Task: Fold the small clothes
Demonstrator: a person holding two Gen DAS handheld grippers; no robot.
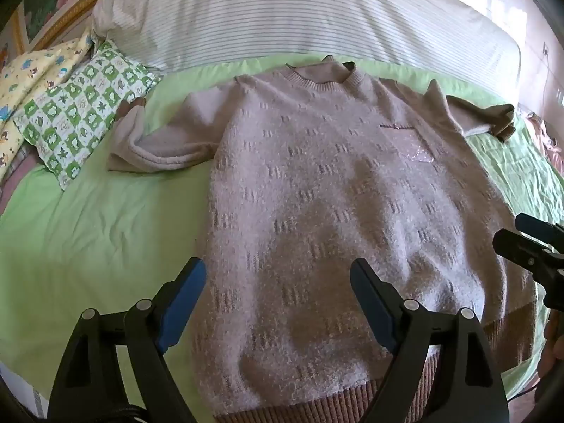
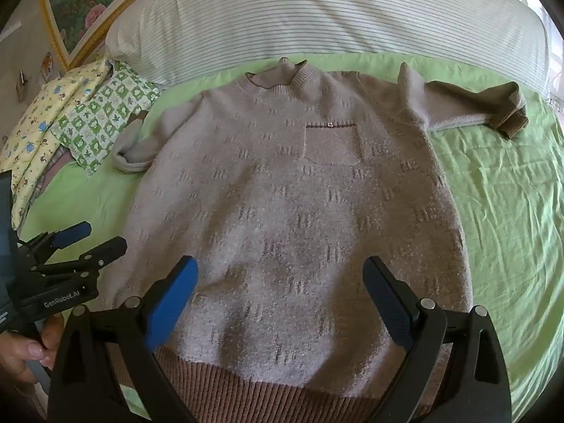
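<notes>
A fuzzy pinkish-grey sweater (image 2: 282, 204) lay flat, front up, on the green sheet (image 2: 500, 211), collar toward the far striped bolster (image 2: 317, 10), brown ribbed hem nearest. The left gripper (image 1: 278, 282) hung over its near left part, jaws spread wide, pinching nothing. The right gripper (image 2: 280, 282) hovered over the near middle, likewise spread and empty. Patterned pillows (image 1: 81, 112) sat far left.

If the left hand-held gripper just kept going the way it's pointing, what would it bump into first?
Most likely the sweater spread flat on the green sheet. The left hand-held gripper is open and angled down at the sweater's lower body, nothing between. Exact depth is hard to judge through the fisheye.
</notes>
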